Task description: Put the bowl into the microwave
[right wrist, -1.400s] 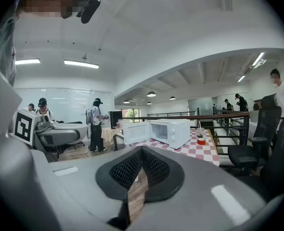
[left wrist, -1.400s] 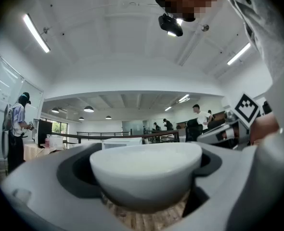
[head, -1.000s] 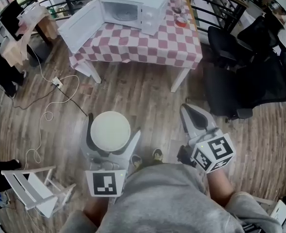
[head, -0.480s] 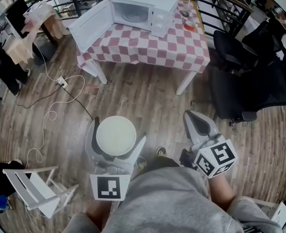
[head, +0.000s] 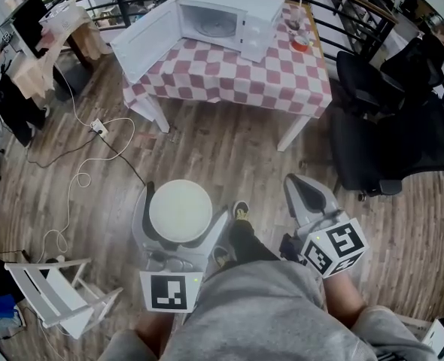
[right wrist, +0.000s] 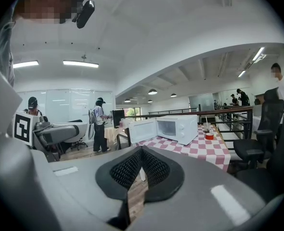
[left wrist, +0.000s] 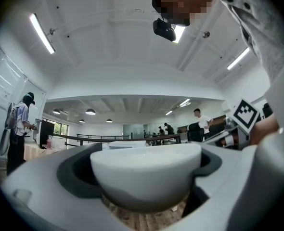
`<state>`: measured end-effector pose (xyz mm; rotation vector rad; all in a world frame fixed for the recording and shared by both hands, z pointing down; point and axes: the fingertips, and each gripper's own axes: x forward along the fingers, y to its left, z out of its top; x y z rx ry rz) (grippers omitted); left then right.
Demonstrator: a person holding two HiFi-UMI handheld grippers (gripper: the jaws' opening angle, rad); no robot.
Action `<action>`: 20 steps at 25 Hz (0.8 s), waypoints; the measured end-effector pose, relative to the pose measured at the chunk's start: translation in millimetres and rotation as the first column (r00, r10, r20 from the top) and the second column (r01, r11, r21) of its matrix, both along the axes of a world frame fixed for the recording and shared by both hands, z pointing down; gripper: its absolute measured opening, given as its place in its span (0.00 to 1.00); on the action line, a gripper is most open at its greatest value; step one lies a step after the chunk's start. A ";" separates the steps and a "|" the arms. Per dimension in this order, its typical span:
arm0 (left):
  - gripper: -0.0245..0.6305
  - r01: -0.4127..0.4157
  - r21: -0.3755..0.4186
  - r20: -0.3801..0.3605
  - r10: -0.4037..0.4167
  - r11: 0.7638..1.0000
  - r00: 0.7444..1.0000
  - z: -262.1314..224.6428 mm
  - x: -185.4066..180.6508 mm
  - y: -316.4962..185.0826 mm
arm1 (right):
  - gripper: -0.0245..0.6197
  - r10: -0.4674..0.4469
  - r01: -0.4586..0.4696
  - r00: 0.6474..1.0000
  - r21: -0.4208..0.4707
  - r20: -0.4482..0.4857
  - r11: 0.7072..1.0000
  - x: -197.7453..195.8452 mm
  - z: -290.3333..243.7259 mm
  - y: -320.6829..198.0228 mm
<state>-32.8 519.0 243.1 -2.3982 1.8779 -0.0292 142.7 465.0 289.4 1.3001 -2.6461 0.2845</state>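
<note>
Out over the floor, well short of the far tabletop (head: 237, 77), left tongs (head: 180, 215) clamp the bowl (head: 180, 205); right tongs (head: 306, 192) pinched together, empty. Microwave (head: 233, 10) door's open, so the carry and placing are left, I'd say.

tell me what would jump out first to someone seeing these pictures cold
First comes the white bowl, clamped in the left gripper low in the head view, close in front of the person. Next is the white microwave with its door swung open, on the red-checked table at the top of that view. The right gripper hangs shut and empty to the bowl's right.
</note>
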 end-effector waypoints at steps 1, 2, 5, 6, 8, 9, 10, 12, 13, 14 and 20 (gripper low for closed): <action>0.86 0.002 0.001 -0.005 -0.002 1.000 1.000 -0.4 -1.2 -4.0 | 0.03 -0.004 0.004 1.000 -0.001 0.002 1.000 -1.9 0.5 -3.6; 0.86 0.005 0.003 -0.007 -0.005 1.000 1.000 -1.0 -2.5 -8.3 | 0.03 -0.009 0.009 1.000 -0.002 0.003 1.000 -4.0 1.1 -7.7; 0.86 0.013 0.010 -0.002 -0.013 1.000 1.000 -1.9 -6.0 -23.7 | 0.03 -0.023 0.023 1.000 -0.004 0.012 1.000 -9.1 3.9 -23.2; 0.86 0.015 0.010 0.001 -0.015 1.000 1.000 -1.1 -6.5 -29.6 | 0.03 -0.026 0.026 1.000 -0.005 0.014 1.000 -10.1 4.6 -29.6; 0.86 0.018 0.011 0.004 -0.018 1.000 1.000 0.3 -7.2 -43.3 | 0.03 -0.029 0.029 0.999 -0.004 0.017 1.000 -11.2 4.9 -44.3; 0.86 0.020 0.013 0.003 -0.020 1.000 1.000 0.6 -7.4 -50.6 | 0.03 -0.031 0.031 0.999 -0.003 0.020 1.000 -11.5 4.8 -52.0; 0.86 0.021 0.014 0.002 -0.021 1.000 1.000 0.6 -7.4 -57.8 | 0.03 -0.033 0.033 0.999 -0.003 0.023 0.999 -11.8 4.8 -59.7; 0.86 0.021 0.018 0.003 -0.021 1.000 1.000 1.0 -7.6 -72.2 | 0.03 -0.036 0.036 0.999 -0.004 0.025 0.999 -11.8 5.9 -75.0; 0.86 0.022 0.019 0.005 -0.022 1.000 1.000 1.6 -7.8 -79.6 | 0.03 -0.036 0.036 0.999 -0.005 0.025 0.999 -11.3 6.8 -82.8; 0.86 0.024 0.019 0.004 -0.024 1.000 1.000 2.6 -8.0 -87.3 | 0.03 -0.034 0.034 0.999 -0.005 0.023 0.999 -10.5 7.8 -91.0; 0.86 0.023 -0.004 0.006 -0.023 1.000 1.000 7.9 -6.4 -132.6 | 0.03 -0.020 0.020 0.999 -0.018 0.027 1.000 -4.7 9.7 -137.1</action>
